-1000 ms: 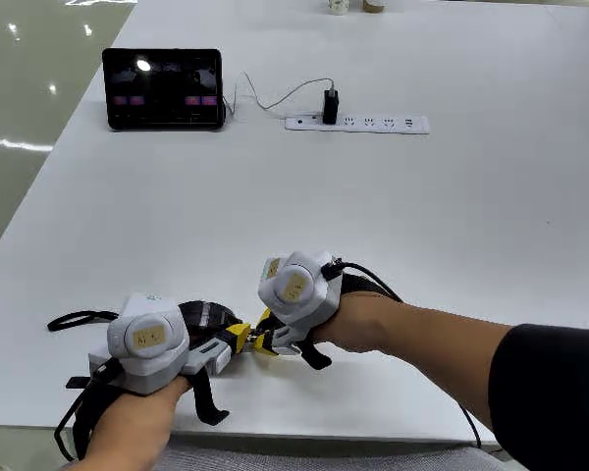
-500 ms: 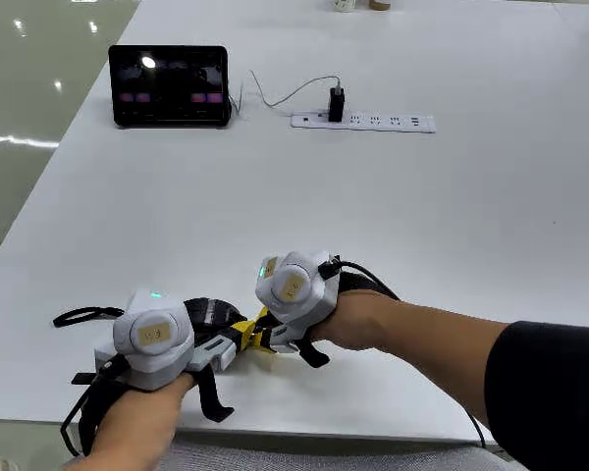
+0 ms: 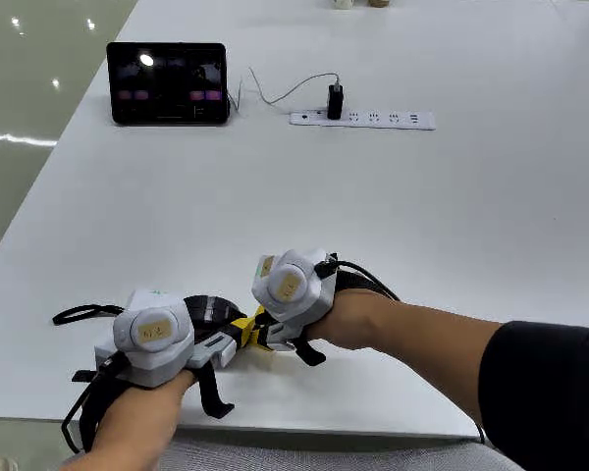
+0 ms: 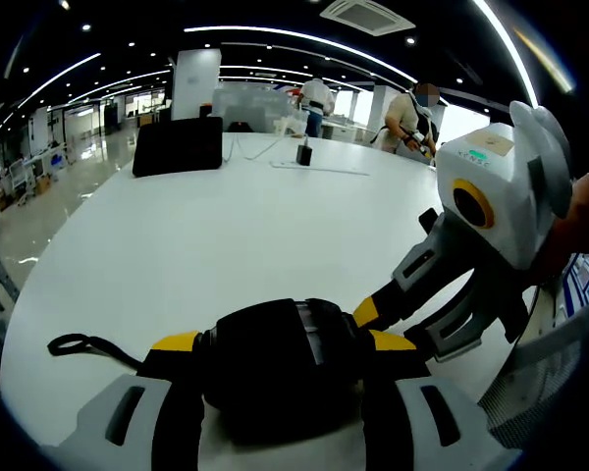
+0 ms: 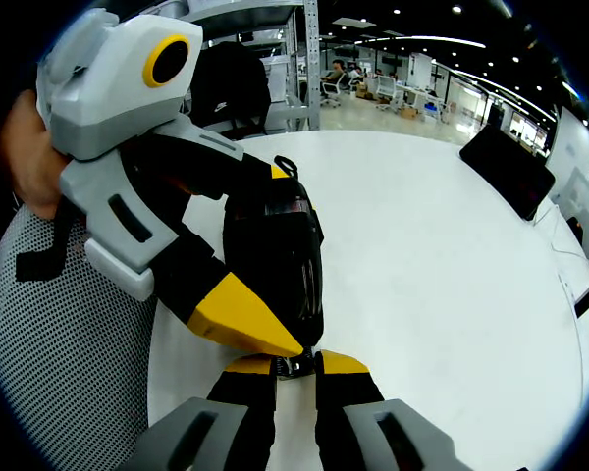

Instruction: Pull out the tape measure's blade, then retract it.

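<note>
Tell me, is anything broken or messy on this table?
Nothing looks broken or spilled. The tape measure is clamped in the left gripper, the right gripper pinches its blade tip, and the tablet and power strip sit tidy farther back.

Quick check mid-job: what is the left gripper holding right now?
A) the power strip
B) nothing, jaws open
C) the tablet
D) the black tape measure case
D: in the left gripper view, the left gripper has its yellow-tipped jaws clamped on the black tape measure case from both sides; the right gripper pinches its blade tip.
</note>
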Action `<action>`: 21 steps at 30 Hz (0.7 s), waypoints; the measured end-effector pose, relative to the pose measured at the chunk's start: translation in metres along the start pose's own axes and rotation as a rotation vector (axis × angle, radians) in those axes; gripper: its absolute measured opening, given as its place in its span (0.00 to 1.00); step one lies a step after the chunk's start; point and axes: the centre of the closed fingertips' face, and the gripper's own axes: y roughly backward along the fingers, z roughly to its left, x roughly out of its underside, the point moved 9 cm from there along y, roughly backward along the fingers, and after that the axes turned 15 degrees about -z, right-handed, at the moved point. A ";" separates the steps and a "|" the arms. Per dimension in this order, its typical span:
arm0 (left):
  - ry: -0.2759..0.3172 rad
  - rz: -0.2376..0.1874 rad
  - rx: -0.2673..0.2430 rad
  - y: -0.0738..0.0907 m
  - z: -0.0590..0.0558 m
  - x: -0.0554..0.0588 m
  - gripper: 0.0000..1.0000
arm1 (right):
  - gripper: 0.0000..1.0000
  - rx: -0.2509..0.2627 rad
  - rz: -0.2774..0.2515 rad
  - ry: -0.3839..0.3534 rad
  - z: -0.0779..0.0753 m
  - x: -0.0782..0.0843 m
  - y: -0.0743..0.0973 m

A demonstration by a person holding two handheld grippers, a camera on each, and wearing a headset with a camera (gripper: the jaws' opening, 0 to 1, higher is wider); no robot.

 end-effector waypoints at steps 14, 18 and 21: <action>0.000 -0.001 0.000 0.000 0.000 0.000 0.61 | 0.12 0.009 -0.003 0.002 0.001 0.000 0.000; 0.000 -0.001 0.000 0.000 0.000 0.000 0.61 | 0.12 0.006 0.001 0.024 0.002 -0.001 0.000; 0.002 -0.002 -0.002 0.000 0.000 0.000 0.61 | 0.13 0.009 0.000 0.029 0.002 0.000 0.000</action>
